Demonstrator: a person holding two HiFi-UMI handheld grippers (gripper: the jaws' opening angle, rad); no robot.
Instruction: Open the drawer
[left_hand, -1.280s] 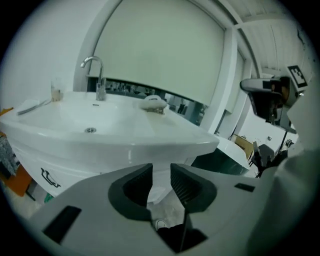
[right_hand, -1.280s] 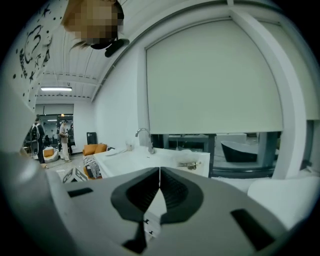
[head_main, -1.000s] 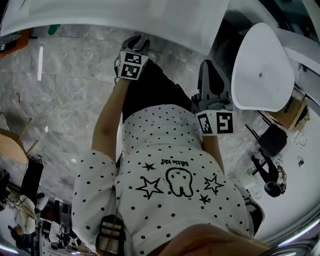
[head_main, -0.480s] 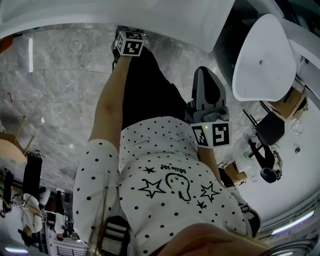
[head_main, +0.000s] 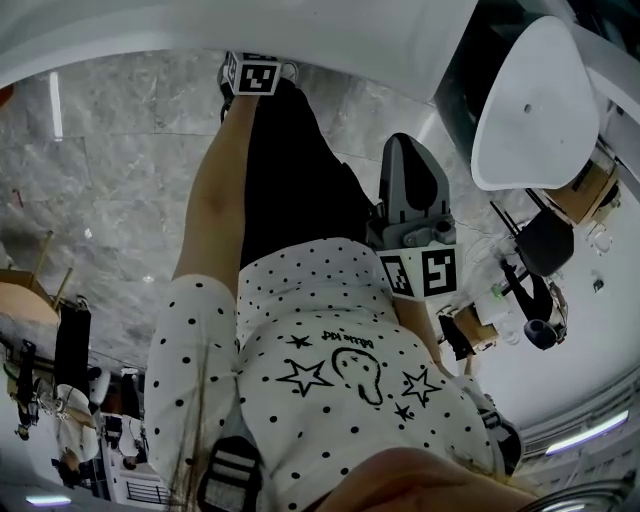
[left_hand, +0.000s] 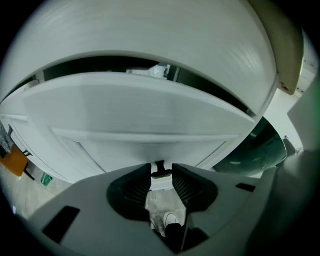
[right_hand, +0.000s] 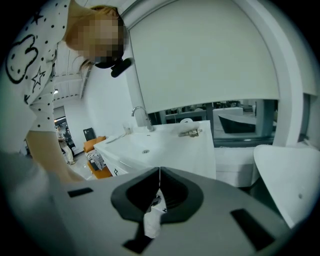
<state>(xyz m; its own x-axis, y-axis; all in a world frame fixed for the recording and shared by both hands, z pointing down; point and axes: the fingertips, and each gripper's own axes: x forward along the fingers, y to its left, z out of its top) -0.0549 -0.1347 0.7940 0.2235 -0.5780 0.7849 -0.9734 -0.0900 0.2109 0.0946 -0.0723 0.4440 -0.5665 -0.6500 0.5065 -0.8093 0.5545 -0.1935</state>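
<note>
The white drawer front (left_hand: 150, 115) fills the left gripper view, with a dark gap above it under the white top (left_hand: 150, 35). A small dark handle (left_hand: 159, 166) sticks out of the drawer's lower edge. My left gripper (left_hand: 161, 174) is right at that handle. Its jaws have just been opening and stand open, with the handle in the gap at their tips and the pads not pressing on it. In the head view the left gripper (head_main: 252, 75) reaches under the white cabinet edge (head_main: 330, 45). My right gripper (head_main: 405, 150) hangs apart at the right, shut and empty (right_hand: 159, 174).
Grey marble floor (head_main: 110, 180) lies below. A white oval basin top (head_main: 535, 110) stands at the right, next to the right gripper. The right gripper view shows a white sink counter (right_hand: 165, 142) with a faucet (right_hand: 142, 116). The person's dotted shirt (head_main: 330, 360) covers the lower middle.
The left gripper has sunk and moved away from me, up to the white cabinet's edge. The right gripper has dropped a little and stays shut.
</note>
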